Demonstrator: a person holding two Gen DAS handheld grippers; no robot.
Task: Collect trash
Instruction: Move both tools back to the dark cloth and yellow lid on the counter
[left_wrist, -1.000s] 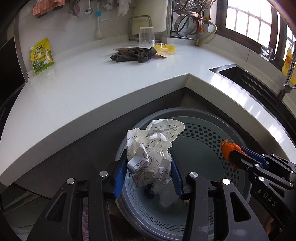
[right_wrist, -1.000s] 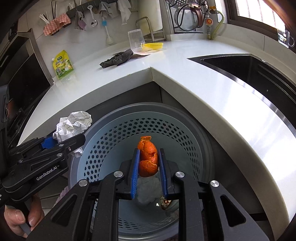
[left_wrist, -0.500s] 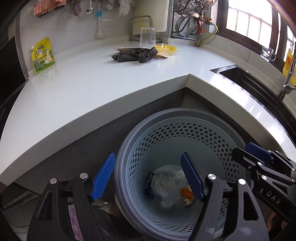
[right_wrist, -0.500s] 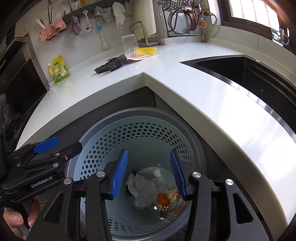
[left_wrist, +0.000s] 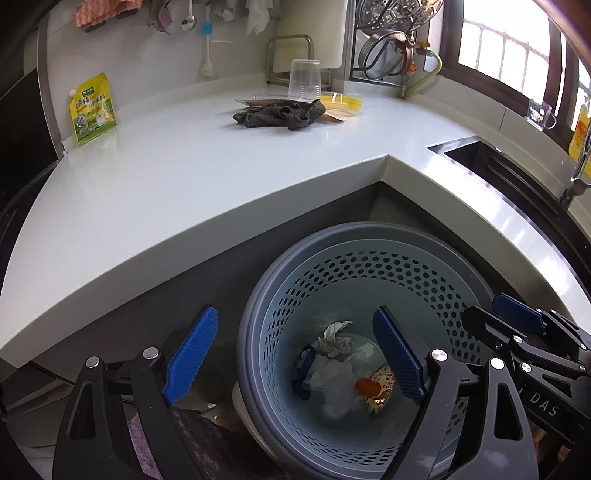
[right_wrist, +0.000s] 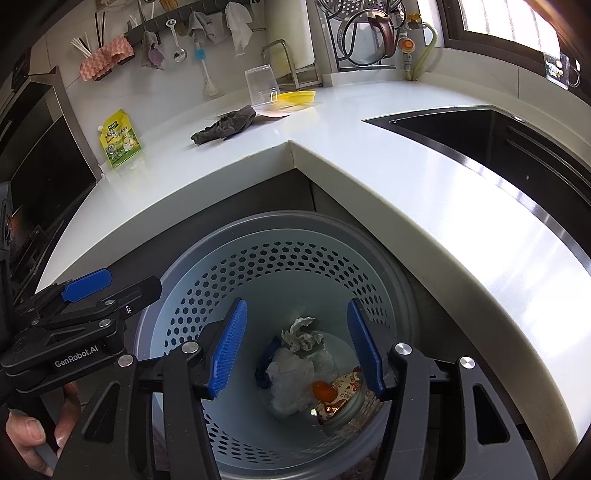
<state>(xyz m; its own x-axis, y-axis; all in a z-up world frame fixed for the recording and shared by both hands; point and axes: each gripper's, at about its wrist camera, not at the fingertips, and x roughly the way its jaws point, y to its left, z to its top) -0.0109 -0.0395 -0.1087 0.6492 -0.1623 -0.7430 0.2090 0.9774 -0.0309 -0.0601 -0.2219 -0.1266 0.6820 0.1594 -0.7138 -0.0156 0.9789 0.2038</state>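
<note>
Both grippers hang over the bin (right_wrist: 229, 258), jaws just been opening, nothing between them now: left gripper (left_wrist: 295, 354) spread wide, right gripper (right_wrist: 295, 347) spread too. Crumpled paper (right_wrist: 301, 338) & orange peel (right_wrist: 323, 390) sit at the bottom w/ older trash. Risk: right jaws swinging out could clip the rim.

We see a white countertop (left_wrist: 192, 177) bearing a dark rag (left_wrist: 280, 115). A green pouch (left_wrist: 92, 109) leans at its back, and a clear cup (left_wrist: 304, 79) stands near the rag.
</note>
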